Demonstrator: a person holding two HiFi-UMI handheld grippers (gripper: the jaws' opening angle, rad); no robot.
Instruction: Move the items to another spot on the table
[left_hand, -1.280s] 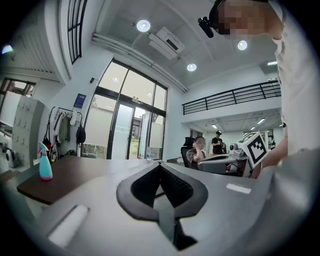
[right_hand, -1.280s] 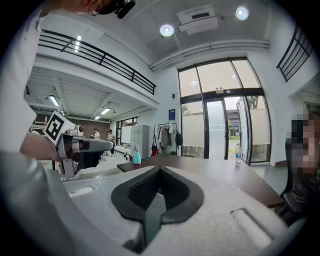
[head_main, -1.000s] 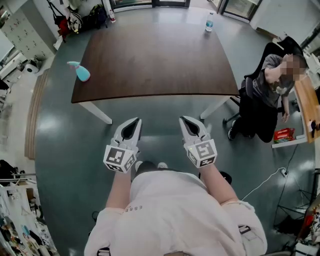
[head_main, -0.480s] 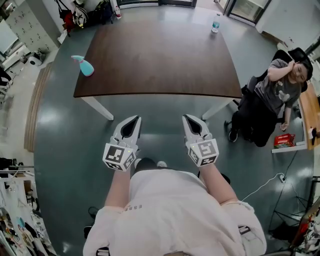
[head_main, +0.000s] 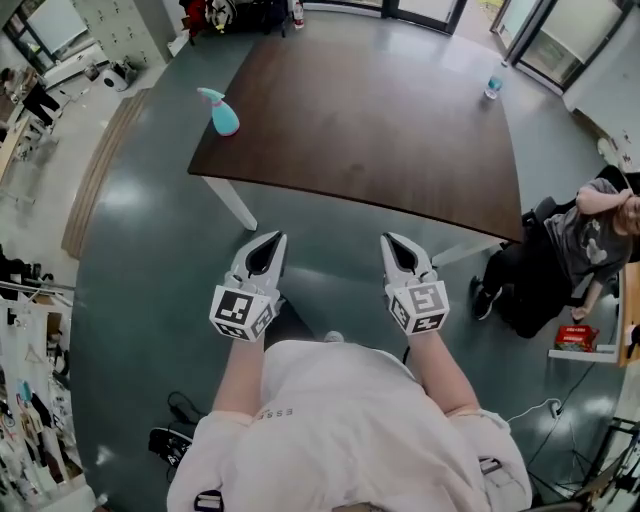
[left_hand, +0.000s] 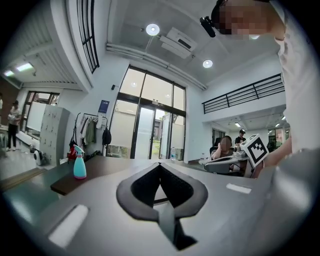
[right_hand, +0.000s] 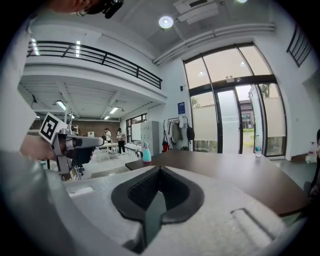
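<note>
Head view shows the teal spray bottle (head_main: 222, 112) standing upright at the left edge of the dark brown table (head_main: 370, 120), closer to the near-left corner than to the far-left one. A small clear water bottle (head_main: 493, 88) stands upright by the far-right corner, well apart from the spray bottle, with the bare tabletop between them. Both items sit far from the person's grippers, which are held side by side over the grey floor (head_main: 150, 260), short of the table's near edge. The left gripper (head_main: 266, 248) points toward the near-left part of the table; the left gripper view shows its jaws pressed together at the tips, with nothing between them. The right gripper (head_main: 396, 248) points toward the near edge further right, and the right gripper view shows its jaws likewise closed on nothing. Beyond the table's near-right corner, a seated person (head_main: 590, 235) in a grey top leans back in a dark chair beside a wooden desk (head_main: 628, 300).
</note>
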